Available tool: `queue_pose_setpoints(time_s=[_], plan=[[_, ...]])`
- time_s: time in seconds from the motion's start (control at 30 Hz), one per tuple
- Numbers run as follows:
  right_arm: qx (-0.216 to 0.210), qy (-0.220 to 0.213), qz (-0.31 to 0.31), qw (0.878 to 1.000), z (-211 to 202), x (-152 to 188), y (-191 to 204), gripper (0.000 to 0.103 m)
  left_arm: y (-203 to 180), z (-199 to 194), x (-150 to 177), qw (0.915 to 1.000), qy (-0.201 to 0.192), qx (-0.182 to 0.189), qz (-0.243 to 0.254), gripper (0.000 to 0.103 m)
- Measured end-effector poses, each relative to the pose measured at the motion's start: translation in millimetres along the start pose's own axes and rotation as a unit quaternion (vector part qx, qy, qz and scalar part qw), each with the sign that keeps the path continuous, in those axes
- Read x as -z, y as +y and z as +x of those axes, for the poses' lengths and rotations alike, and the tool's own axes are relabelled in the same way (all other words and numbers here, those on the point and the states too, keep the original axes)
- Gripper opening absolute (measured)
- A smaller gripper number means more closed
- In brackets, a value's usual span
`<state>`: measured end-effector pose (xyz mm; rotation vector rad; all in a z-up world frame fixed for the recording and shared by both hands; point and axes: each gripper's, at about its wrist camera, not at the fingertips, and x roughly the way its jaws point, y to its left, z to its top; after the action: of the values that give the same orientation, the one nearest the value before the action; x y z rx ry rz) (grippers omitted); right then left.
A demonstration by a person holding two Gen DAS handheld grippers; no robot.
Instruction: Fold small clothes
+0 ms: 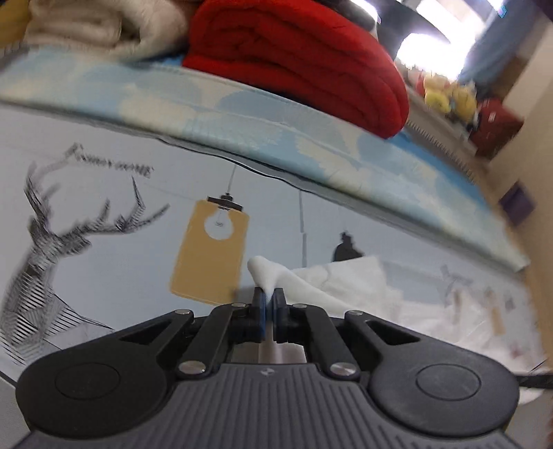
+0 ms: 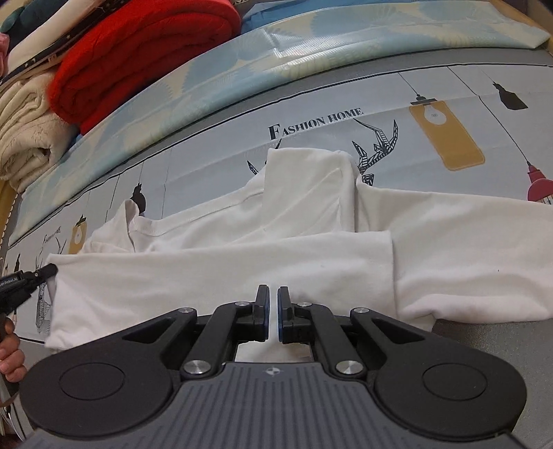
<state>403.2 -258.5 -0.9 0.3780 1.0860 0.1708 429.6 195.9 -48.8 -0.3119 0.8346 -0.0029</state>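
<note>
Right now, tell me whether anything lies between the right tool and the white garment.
Nothing visible does. The right tool hangs shut directly over the white garment, with only bare cloth ahead of its fingertips. The left tool is shut on a corner of the garment, off at its far left edge. The red blanket sits well behind.

A grey printed cloth (image 2: 214, 138) covers the work surface, with deer heads, hanging bulbs on yellow tags and the words "FASHION HOME". Behind it lies a pale blue and cream patterned mat (image 1: 242, 114). On that sit a folded red blanket (image 1: 293, 58) and, beside it, a cream blanket (image 1: 86, 31). In the blurred far right of the left view, bright window light (image 1: 425, 45) shows beside a blue curtain (image 1: 497, 45), with yellow soft toys (image 1: 446, 95) and a beige wall (image 1: 532, 145)
</note>
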Motion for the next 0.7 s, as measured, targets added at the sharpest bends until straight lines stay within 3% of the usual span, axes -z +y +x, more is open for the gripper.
queue_pose_setpoints(time_s=[0.1, 0.13, 0.2, 0.27, 0.4, 0.5, 0.63, 0.7], plan=[[0.009, 0.004, -0.003, 1.000, 0.6, 1.4, -1.2, 0.004, -2.6, -6.7, -1.1, 0.9978, -0.002, -0.065, 0.014, 0.011], [0.013, 0.006, -0.004, 1.000, 1.8, 2.8, -1.5, 0.004, -2.0, -10.9, -2.7, 0.9976, 0.005, -0.068, 0.011, 0.011], [0.022, 0.013, -0.006, 1.000, 6.4, 4.5, -3.2, 0.004, 0.2, -15.6, -4.2, 0.9979, 0.046, -0.046, -0.001, 0.011], [0.032, 0.020, -0.006, 0.999, 10.6, 6.8, -5.7, 0.004, -0.3, -18.4, 0.9, 0.9954, 0.095, -0.010, 0.001, 0.018], [0.041, 0.024, 0.001, 0.999, 13.0, 7.9, -9.5, 0.004, -17.4, -27.0, 22.9, 0.9843, 0.153, -0.003, 0.088, 0.027], [0.033, 0.019, -0.001, 0.999, 8.8, 7.5, -4.6, 0.004, -24.8, -35.8, 41.0, 0.9759, 0.171, 0.014, 0.135, 0.037], [0.023, 0.018, -0.009, 1.000, 6.2, 8.4, 2.4, 0.004, -36.3, -34.8, 65.6, 0.9615, 0.182, -0.017, 0.205, 0.039], [0.023, 0.021, -0.009, 0.999, 7.5, 9.5, 3.3, 0.004, -39.2, -31.5, 71.4, 0.9620, 0.165, -0.040, 0.214, 0.039]])
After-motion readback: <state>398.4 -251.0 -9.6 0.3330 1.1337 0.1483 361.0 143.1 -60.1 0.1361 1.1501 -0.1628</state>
